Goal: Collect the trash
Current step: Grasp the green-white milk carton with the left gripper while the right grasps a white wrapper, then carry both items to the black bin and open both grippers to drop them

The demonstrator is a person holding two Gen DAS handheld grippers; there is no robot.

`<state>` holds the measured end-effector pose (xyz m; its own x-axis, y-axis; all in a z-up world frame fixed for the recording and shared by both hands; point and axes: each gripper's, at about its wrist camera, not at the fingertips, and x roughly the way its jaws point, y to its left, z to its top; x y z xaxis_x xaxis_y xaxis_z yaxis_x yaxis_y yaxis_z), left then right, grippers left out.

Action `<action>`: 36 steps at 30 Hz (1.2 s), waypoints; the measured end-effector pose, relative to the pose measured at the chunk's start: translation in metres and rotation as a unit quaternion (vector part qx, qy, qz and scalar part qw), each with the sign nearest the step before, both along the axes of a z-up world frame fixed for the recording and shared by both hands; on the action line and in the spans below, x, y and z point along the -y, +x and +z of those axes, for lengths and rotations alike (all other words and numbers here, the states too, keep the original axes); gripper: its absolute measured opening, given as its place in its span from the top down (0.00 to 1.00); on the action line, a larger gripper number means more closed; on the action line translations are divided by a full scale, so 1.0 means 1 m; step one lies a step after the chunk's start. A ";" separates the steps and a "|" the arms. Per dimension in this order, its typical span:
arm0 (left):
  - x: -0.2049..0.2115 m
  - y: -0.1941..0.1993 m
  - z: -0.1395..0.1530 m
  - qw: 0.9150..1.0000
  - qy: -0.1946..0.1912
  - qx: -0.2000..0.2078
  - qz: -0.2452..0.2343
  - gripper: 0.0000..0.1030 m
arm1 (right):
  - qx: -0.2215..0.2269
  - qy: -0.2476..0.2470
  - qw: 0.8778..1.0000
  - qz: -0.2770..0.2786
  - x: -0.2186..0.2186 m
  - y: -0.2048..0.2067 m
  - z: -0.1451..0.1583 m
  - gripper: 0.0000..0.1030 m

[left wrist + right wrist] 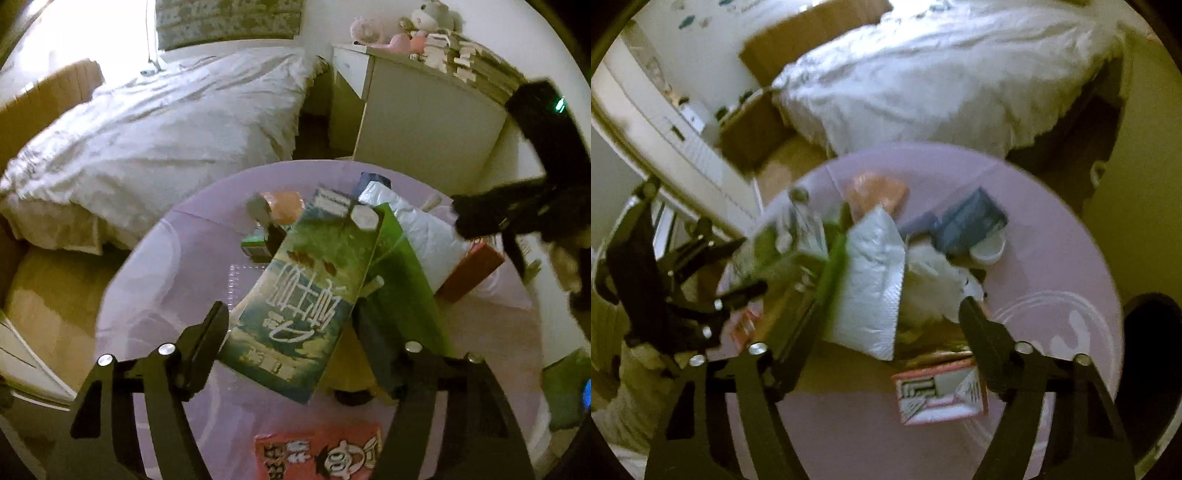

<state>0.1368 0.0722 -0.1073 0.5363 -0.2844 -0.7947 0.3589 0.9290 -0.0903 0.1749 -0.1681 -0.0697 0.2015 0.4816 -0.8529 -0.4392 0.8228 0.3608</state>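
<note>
A heap of trash lies on a round lilac table [159,280]. On top is a green milk carton [306,288], lying tilted, cap end away from me. My left gripper [291,321] stands open astride its near end, and a thin gap shows at each finger. A white padded bag [871,280] lies between the fingers of my right gripper [886,325], which is open over the heap and not pressing on it. A pink box [942,391] sits just below that gripper. The left gripper [750,266] shows blurred at the left, at the carton [772,254].
Also on the table are an orange packet [284,206], a red snack packet [317,454], a blue pack [967,221] and a white cup [988,247]. A bed [166,122] stands behind the table. Nearby are a white cabinet [424,110] and cardboard boxes [757,136].
</note>
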 end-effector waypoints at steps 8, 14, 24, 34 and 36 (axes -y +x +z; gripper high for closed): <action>-0.014 0.001 0.006 0.996 -0.079 -0.005 0.027 0.51 | 0.022 0.009 0.998 0.051 -0.013 -0.007 0.001 0.68; -0.016 -0.020 0.027 0.993 -0.111 0.020 0.046 0.53 | 0.065 0.046 0.996 0.052 -0.002 -0.025 0.034 0.88; 0.001 -0.050 0.078 0.986 -0.145 0.071 0.052 0.54 | 0.152 0.050 0.986 0.046 0.042 -0.054 0.114 0.92; 0.171 0.004 0.091 0.971 -0.224 0.044 -0.069 0.54 | 0.178 -0.002 0.968 -0.175 0.248 -0.015 0.145 0.92; 0.227 0.026 0.070 0.968 -0.232 0.006 -0.092 0.54 | 0.152 -0.021 0.966 -0.208 0.280 -0.006 0.118 0.92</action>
